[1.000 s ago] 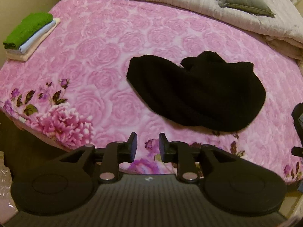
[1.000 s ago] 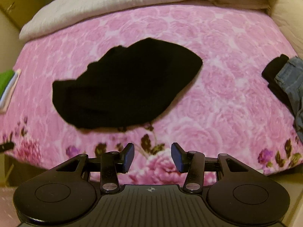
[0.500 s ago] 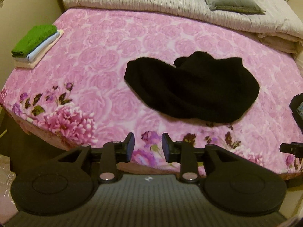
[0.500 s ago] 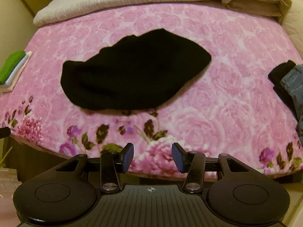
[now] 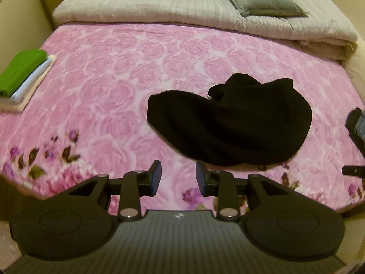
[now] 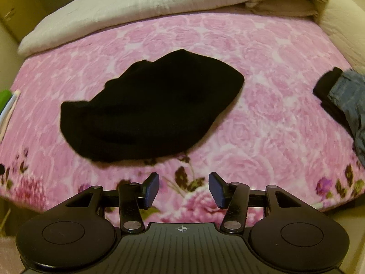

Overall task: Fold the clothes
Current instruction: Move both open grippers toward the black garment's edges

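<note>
Black garment (image 5: 230, 123) lying crumpled on pink floral bedspread (image 5: 114, 73); left gripper (image 5: 178, 178) parted, empty; right gripper (image 6: 183, 190) parted wide, empty

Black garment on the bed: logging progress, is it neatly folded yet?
Not neatly: the black garment lies in a rumpled, uneven heap on the pink bedspread, with no gripper touching it.

A crumpled black knit garment (image 5: 230, 123) lies mid-bed on the pink rose-patterned bedspread (image 5: 118, 68). A stack of folded green, blue and cream clothes (image 5: 22, 75) sits far left; a folded beige quilt (image 5: 159, 6) with a grey pillow (image 5: 264, 2) on it lies behind; denim and black clothes (image 6: 342, 98) lie right.
</note>
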`<state>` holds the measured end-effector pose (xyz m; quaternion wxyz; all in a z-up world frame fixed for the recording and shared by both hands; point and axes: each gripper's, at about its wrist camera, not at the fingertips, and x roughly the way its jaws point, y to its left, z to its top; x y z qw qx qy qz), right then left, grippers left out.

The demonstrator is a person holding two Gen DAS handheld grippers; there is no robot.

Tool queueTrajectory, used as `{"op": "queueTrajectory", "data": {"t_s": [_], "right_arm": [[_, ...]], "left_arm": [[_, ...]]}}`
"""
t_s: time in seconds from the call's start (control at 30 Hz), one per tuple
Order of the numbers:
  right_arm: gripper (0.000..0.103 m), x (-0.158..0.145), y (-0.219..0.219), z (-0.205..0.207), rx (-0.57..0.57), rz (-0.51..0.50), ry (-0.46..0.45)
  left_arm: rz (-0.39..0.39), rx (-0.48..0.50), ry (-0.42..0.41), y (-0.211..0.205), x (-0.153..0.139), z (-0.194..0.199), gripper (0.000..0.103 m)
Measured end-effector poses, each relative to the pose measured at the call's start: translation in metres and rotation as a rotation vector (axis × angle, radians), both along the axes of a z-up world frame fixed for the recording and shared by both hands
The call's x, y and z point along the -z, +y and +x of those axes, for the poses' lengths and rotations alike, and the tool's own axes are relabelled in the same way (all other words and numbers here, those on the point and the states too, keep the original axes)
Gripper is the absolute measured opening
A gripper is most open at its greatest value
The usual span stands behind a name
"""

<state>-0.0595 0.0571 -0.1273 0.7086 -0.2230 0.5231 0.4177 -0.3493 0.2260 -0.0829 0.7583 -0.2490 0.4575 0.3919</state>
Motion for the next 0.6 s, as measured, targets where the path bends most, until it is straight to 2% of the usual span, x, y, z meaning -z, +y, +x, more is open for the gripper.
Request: {"op": "queueTrajectory", "data": {"t_s": [0.3,0.5,0.6], "right_arm": [[0.052,0.017,0.054,-0.059,0.204,-0.065,0.007],[0.053,0.031,0.066,-0.106,0.418,-0.031,0.134],[0.053,0.050,0.070,-0.120,0.508,-0.046,0.205]], "left_arm": [[-0.072,0.242,0.063,0.109,0.032,-0.029,0.029],[-0.111,0.403,0.050,0.158,0.058,-0.037,0.031],[-0.133,0.434,0.059,0.178,0.077,-0.037,0.031]]}}
